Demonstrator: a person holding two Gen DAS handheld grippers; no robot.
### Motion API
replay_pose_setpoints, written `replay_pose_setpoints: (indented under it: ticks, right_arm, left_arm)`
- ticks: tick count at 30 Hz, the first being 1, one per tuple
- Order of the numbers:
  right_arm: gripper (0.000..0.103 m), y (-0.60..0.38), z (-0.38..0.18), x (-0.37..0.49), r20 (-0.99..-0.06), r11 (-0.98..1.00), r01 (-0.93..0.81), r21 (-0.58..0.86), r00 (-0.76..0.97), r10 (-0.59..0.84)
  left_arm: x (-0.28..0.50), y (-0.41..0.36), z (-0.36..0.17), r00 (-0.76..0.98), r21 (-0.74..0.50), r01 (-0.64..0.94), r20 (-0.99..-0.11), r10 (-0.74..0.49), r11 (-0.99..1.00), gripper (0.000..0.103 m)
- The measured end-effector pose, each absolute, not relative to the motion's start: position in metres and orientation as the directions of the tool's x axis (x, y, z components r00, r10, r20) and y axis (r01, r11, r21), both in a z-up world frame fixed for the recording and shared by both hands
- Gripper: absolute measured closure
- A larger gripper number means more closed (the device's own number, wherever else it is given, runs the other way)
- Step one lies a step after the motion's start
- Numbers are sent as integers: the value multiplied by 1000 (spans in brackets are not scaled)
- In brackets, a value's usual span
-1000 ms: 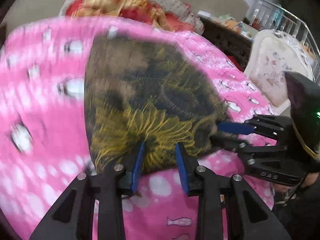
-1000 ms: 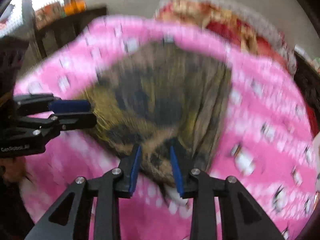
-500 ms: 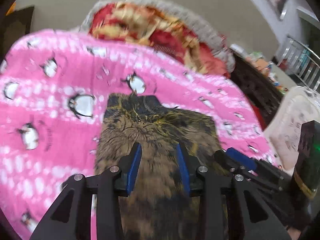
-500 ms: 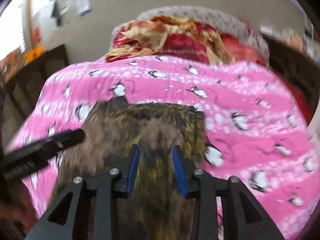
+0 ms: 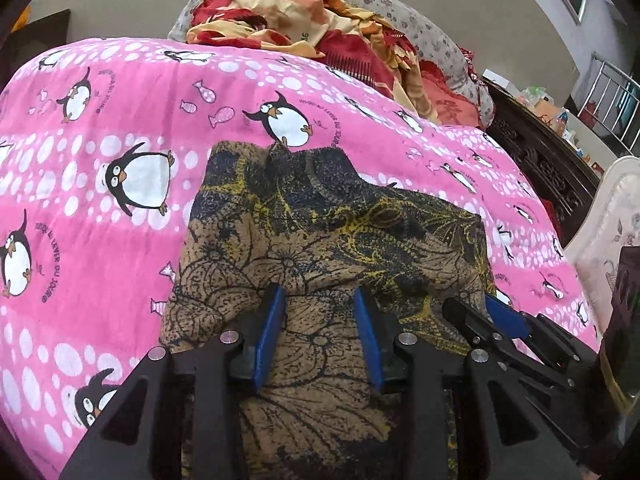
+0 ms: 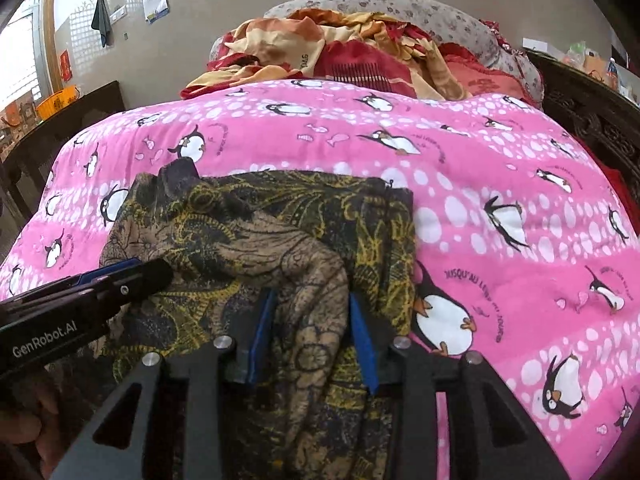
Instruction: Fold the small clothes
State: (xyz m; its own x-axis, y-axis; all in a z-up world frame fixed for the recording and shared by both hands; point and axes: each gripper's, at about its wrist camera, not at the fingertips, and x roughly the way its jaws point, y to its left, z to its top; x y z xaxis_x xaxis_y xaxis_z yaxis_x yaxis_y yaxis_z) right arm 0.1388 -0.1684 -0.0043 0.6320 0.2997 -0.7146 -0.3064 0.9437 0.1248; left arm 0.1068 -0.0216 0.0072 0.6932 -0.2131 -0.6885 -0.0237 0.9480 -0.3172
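Observation:
A brown cloth (image 5: 320, 220) with a black and yellow flower print lies on the pink penguin bedspread (image 5: 100, 260). It runs from mid-bed back under both grippers. My left gripper (image 5: 316, 296) is shut on the cloth, with fabric filling the narrow gap between its blue pads. To its right, my right gripper (image 5: 474, 306) rests low on the cloth's right side. In the right wrist view, a raised ridge of the cloth (image 6: 280, 208) leads straight in between the pads of my right gripper (image 6: 308, 300). Its jaws are opening, and the fold still touches both pads. My left gripper (image 6: 144, 270) reaches in from the left.
A heap of red and orange bedding (image 5: 320, 12) lies at the far end of the bed, against a grey pillow. Dark carved wooden furniture (image 5: 540, 160) and a white padded chair (image 5: 608, 260) stand to the right. A hand (image 6: 24, 432) holds the left gripper.
Both grippers have travelled across the bed with the cloth. Its near edge was at the fingertips. Now it is drawn out long and runs beneath and past them. Both views have tilted up.

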Motion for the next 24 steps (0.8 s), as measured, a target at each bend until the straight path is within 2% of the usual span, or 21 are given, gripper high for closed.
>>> replay_pose_setpoints:
  ticks: [8, 24]
  right_arm:
    - [64, -169, -5, 138, -713, 943, -306, 130, 633, 303]
    - [63, -163, -6, 139, -717, 949, -306, 80, 643, 268]
  left_arm:
    - [111, -31, 8, 694, -266, -30, -699, -171, 963, 87]
    - [109, -30, 9, 699, -270, -32, -695, -172, 962, 87]
